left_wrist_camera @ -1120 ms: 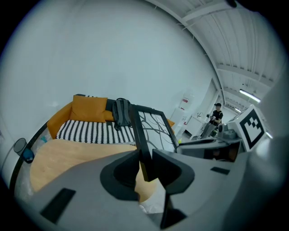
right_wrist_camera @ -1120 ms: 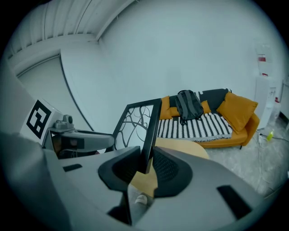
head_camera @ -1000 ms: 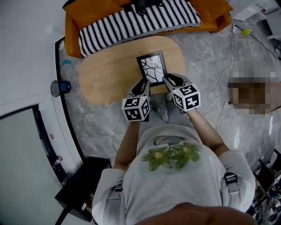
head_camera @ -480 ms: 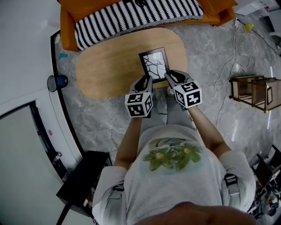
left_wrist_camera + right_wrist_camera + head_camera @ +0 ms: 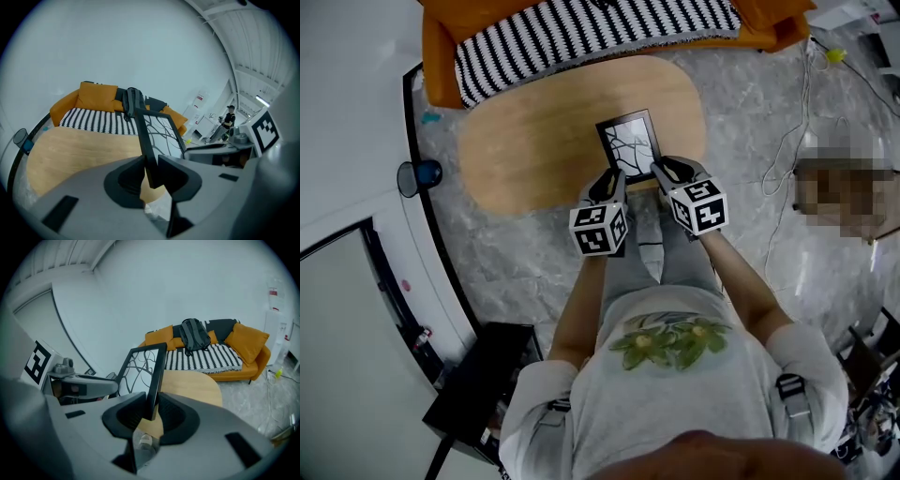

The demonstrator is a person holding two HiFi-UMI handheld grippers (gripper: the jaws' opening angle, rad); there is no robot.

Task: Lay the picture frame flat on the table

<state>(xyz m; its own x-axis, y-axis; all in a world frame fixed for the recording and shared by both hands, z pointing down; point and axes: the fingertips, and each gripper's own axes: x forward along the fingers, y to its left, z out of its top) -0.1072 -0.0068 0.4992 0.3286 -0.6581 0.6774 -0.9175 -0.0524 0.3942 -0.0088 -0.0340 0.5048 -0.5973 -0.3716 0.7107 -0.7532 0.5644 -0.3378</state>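
Now both tools have hold of the picture frame [image 5: 630, 145], each at one lower corner. The left tool [image 5: 150, 169] has its jaws closed to a narrow gap on the black left edge of the frame, and the pads press on it from both sides. The right tool [image 5: 151, 409] grips the right edge of the frame in the same way, with its jaws almost together on the thin black border. The frame shows a white picture with dark bare branches, and its glass side faces up toward the person. It is over the near part of the wooden worktop [image 5: 534, 141], close to the edge where the person stands, and it rises away from the tools at a tilt, not flat. I cannot tell if its lower edge touches the worktop. Behind the worktop there is an orange sofa [image 5: 441, 66] with a black-and-white striped cover [image 5: 581, 33], and a dark backpack [image 5: 194, 336] sits on it.
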